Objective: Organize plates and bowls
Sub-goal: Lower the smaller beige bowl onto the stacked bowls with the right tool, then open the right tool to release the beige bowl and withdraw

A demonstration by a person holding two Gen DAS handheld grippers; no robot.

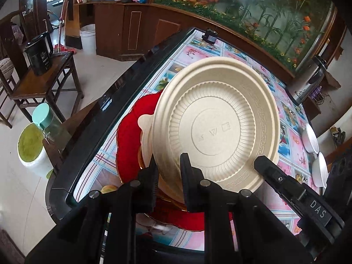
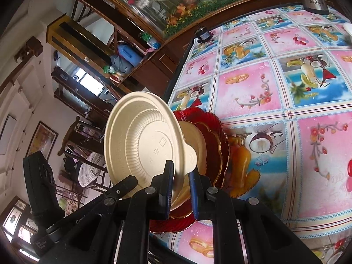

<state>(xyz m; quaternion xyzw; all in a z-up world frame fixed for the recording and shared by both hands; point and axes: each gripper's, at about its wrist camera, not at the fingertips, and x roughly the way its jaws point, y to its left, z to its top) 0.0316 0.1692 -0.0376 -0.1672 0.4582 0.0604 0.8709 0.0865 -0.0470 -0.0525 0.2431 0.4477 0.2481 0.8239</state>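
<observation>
Both grippers, left (image 1: 169,176) and right (image 2: 180,184), are clamped on the beige plate's (image 1: 217,118) rim. Plate tilted, underside facing cameras, above red plate (image 1: 128,145) at 9 o'clock.

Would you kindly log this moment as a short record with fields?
held item: beige plate, tilted, underside facing the cameras
left gripper: shut on the beige plate's rim
right gripper: shut on the same rim
underneath: beige dish stacked on red scalloped plates
surface: fruit-print tablecloth
far right: two white bowls
</observation>
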